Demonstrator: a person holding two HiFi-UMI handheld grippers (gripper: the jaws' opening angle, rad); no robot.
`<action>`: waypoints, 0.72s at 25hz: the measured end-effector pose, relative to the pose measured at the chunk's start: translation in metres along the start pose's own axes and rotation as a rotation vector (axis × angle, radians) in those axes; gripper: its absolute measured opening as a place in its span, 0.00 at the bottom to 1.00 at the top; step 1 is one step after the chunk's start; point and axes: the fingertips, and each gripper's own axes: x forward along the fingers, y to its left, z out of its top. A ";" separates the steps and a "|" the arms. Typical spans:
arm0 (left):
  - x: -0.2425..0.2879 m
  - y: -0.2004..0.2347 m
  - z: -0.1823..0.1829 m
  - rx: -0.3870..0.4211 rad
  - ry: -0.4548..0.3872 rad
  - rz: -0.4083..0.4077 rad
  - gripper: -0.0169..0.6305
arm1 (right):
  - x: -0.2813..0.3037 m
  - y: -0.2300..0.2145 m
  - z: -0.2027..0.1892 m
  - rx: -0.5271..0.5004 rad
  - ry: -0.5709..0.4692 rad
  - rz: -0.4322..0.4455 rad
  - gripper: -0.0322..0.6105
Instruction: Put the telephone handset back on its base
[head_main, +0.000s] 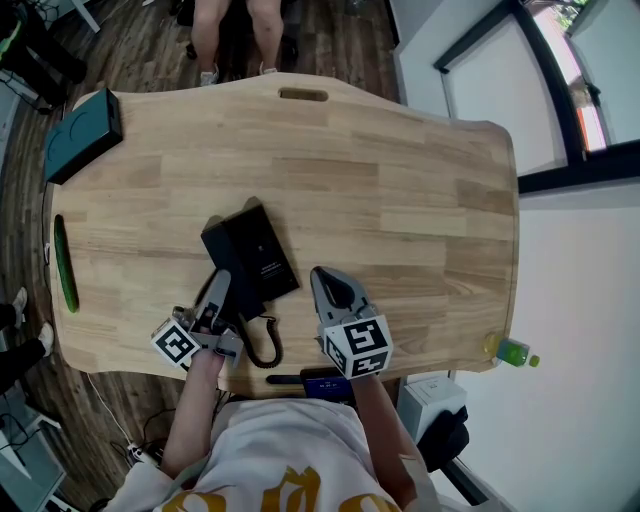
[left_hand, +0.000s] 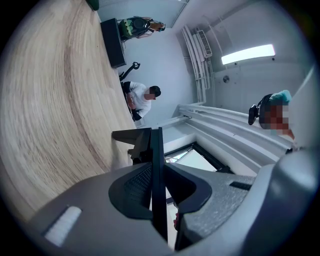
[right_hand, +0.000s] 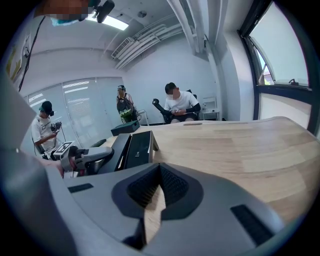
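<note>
The left gripper (head_main: 218, 288) is clamped on the near end of the black handset (head_main: 218, 255). The right gripper (head_main: 322, 275) is closed with nothing between its jaws and hovers just right of the phone.

From left to right on the table (head_main: 400, 170):
- A closed dark teal box (head_main: 83, 135) lies at the far left corner; its contents cannot be seen.
- The handset lies along the left side of the base (head_main: 262, 255), near the front edge.
- The coiled cord (head_main: 266, 342) trails beside it.
- A green bottle (head_main: 512, 351) stands past the right edge.
</note>
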 end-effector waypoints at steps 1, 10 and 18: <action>0.000 0.002 -0.001 0.004 0.005 0.006 0.14 | 0.000 0.000 0.000 0.001 0.001 -0.001 0.06; 0.004 0.007 -0.004 0.002 0.006 0.020 0.14 | 0.004 -0.005 -0.002 0.009 0.009 -0.009 0.06; 0.005 0.011 -0.006 0.055 0.035 0.048 0.14 | 0.008 -0.003 -0.005 0.013 0.014 -0.003 0.06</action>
